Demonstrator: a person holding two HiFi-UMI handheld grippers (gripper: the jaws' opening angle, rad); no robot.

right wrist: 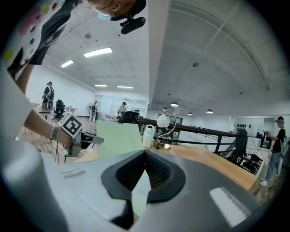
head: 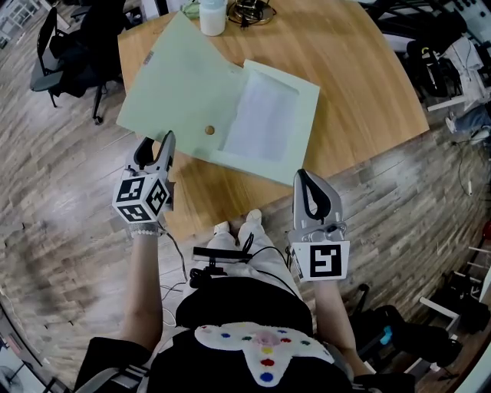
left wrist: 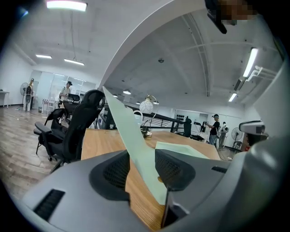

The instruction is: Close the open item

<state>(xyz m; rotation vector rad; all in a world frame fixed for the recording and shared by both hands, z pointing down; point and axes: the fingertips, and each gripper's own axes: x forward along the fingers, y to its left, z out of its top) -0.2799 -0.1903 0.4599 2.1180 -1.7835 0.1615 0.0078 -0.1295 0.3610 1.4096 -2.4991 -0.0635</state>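
Observation:
A pale green folder lies open on the wooden table (head: pixel 360 84). Its base (head: pixel 265 123) holds white paper, and its big flap (head: pixel 180 84) is raised at a tilt to the left. My left gripper (head: pixel 163 146) is at the flap's near left edge. In the left gripper view the thin flap (left wrist: pixel 131 140) runs between the wide-apart jaws of the left gripper (left wrist: pixel 144 170), which do not squeeze it. My right gripper (head: pixel 305 178) is shut, its tips at the base's near right edge. In the right gripper view the right gripper (right wrist: pixel 145 154) shows closed jaws, with the flap (right wrist: pixel 118 138) behind.
A white bottle (head: pixel 212 15) and a small lamp with cables stand at the table's far side, behind the folder. A black office chair (head: pixel 69 46) is off the table's left end. The table's near edge runs just in front of both grippers.

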